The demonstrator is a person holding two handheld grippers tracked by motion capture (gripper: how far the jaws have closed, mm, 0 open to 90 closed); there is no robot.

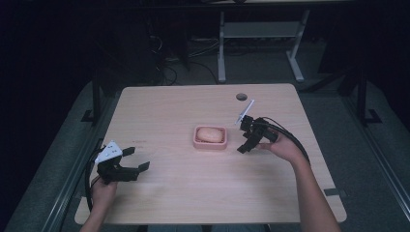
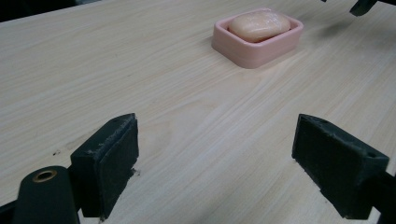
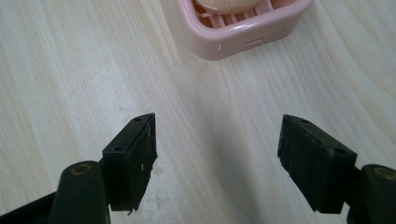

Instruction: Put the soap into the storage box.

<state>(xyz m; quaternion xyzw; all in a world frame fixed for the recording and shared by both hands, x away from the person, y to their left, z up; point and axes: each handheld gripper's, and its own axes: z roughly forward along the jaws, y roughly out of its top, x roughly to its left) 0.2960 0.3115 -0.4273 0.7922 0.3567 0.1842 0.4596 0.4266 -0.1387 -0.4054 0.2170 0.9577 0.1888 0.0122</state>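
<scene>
two tongs, left [image 1: 137, 159], right [image 1: 243, 146], agape; one soap [image 1: 211, 134], one dish [image 1: 197, 142].

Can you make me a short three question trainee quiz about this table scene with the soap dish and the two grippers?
1. True or false: the soap lies inside the pink soap dish.
2. Which gripper is nearer the dish: A, the left gripper, or B, the right gripper?
3. Fill in: both grippers' jaws stand ____ with nothing between them.

Key
1. True. The bar rests in the dish near the middle of the table.
2. B. It hangs just right of the dish in the high view; the left one sits farther off, near the table's front left.
3. Open.
</scene>
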